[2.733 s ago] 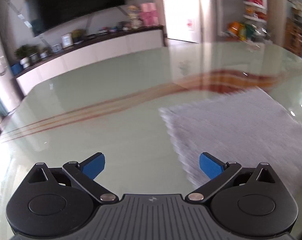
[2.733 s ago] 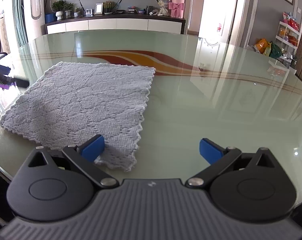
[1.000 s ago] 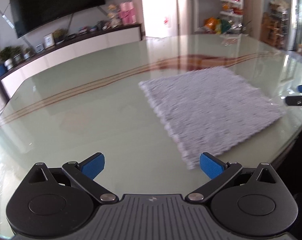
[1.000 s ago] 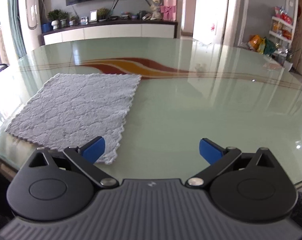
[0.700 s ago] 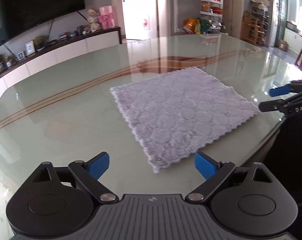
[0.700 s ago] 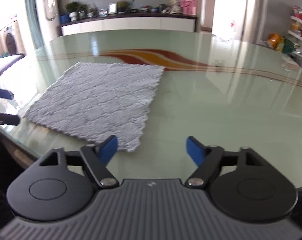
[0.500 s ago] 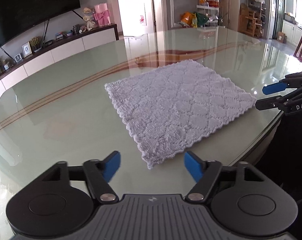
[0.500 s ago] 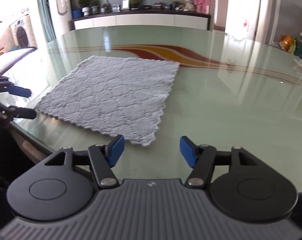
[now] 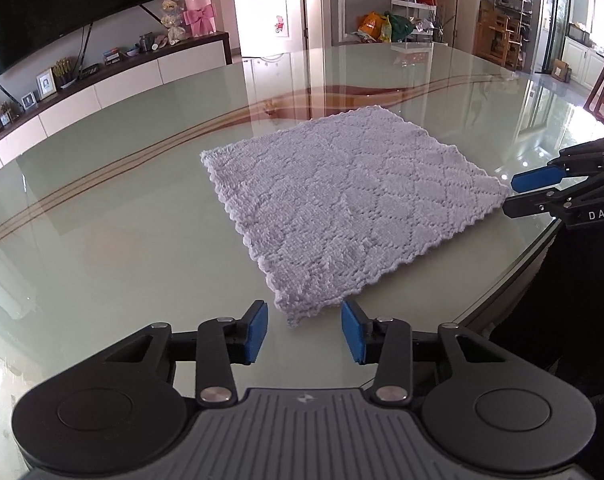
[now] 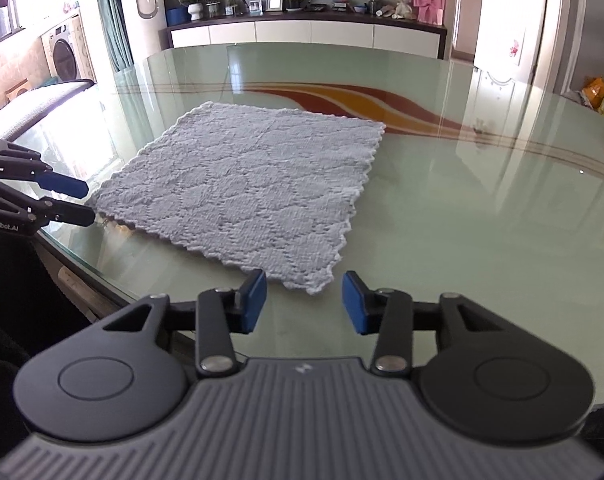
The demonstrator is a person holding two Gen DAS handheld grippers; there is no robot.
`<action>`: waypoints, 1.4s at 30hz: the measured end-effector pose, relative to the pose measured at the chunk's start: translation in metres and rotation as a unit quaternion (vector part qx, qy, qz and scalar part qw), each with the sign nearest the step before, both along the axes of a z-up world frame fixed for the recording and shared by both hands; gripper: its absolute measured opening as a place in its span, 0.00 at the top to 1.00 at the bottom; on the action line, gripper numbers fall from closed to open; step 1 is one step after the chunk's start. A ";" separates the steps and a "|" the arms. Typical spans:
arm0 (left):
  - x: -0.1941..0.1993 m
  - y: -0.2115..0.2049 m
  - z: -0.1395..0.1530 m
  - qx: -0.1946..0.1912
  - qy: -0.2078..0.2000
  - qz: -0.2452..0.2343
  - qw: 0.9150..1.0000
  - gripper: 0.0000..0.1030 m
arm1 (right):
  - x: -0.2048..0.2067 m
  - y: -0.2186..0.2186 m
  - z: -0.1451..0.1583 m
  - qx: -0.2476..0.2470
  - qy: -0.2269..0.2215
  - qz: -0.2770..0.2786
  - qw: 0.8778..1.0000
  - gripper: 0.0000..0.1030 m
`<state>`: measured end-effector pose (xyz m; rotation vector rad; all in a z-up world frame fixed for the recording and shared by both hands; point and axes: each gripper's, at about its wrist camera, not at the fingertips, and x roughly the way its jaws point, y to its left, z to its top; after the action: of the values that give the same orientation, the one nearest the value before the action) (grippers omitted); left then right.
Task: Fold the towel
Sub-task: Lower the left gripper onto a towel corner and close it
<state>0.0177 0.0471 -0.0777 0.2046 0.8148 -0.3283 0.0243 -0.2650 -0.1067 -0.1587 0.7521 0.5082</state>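
A pale grey knitted towel [image 9: 350, 204] lies flat and unfolded on the glass table [image 9: 122, 208]; it also shows in the right wrist view [image 10: 258, 184]. My left gripper [image 9: 304, 330] is open, its blue pads either side of the towel's near left corner, just short of it. My right gripper [image 10: 304, 300] is open at the towel's near right corner, empty. The right gripper also shows at the right in the left wrist view [image 9: 522, 192], and the left gripper at the left in the right wrist view [image 10: 82, 200].
The table's near edge [image 9: 514, 264] runs close to the towel. A TV cabinet [image 10: 302, 32] with plants and ornaments stands beyond the table. A grey chair back [image 10: 42, 100] stands at the left. Shelves and bags [image 9: 386, 24] stand far right.
Both grippers have swung in toward the towel's near corners. Both pairs of jaws have narrowed from wide open to a smaller gap. The towel has not moved.
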 end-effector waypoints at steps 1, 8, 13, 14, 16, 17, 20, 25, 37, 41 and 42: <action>0.000 0.000 0.000 -0.001 0.001 -0.002 1.000 0.64 | 0.000 0.000 0.000 -0.001 0.000 0.001 1.000 0.60; 0.000 -0.001 0.000 -0.010 0.008 -0.004 1.000 0.70 | 0.001 0.002 -0.001 -0.009 0.001 0.006 1.000 0.66; 0.000 -0.001 -0.001 -0.015 0.009 -0.004 1.000 0.71 | 0.001 0.002 -0.001 -0.012 0.000 0.009 1.000 0.71; 0.000 -0.001 -0.001 -0.015 0.009 -0.004 1.000 0.72 | 0.001 0.002 -0.001 -0.013 0.000 0.010 1.000 0.71; 0.000 0.000 0.000 -0.014 0.009 -0.003 1.000 0.79 | 0.001 0.002 -0.001 -0.014 0.001 0.011 1.000 0.71; 0.000 0.000 0.001 -0.012 0.010 -0.001 1.000 0.80 | 0.001 0.003 -0.001 -0.014 0.001 0.011 1.000 0.71; 0.001 0.003 0.002 -0.013 0.010 0.003 1.000 0.78 | 0.001 0.002 -0.001 -0.014 0.002 0.012 1.000 0.71; 0.002 0.009 0.006 -0.019 0.003 -0.002 1.000 0.65 | 0.001 0.003 -0.002 -0.015 0.001 0.012 1.000 0.71; 0.010 0.013 0.001 -0.024 0.012 -0.026 0.999 0.70 | 0.001 0.006 -0.002 -0.018 0.003 0.013 1.000 0.69; 0.009 0.011 -0.001 -0.022 0.012 -0.036 0.999 0.80 | 0.001 0.008 -0.002 -0.018 0.004 0.013 1.000 0.69; 0.008 0.011 -0.001 -0.021 0.012 -0.039 0.999 0.80 | 0.002 0.008 -0.002 -0.017 0.004 0.013 1.000 0.69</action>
<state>0.0258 0.0579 -0.0790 0.1931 0.8242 -0.4217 0.0260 -0.2572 -0.1084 -0.1995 0.7674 0.5216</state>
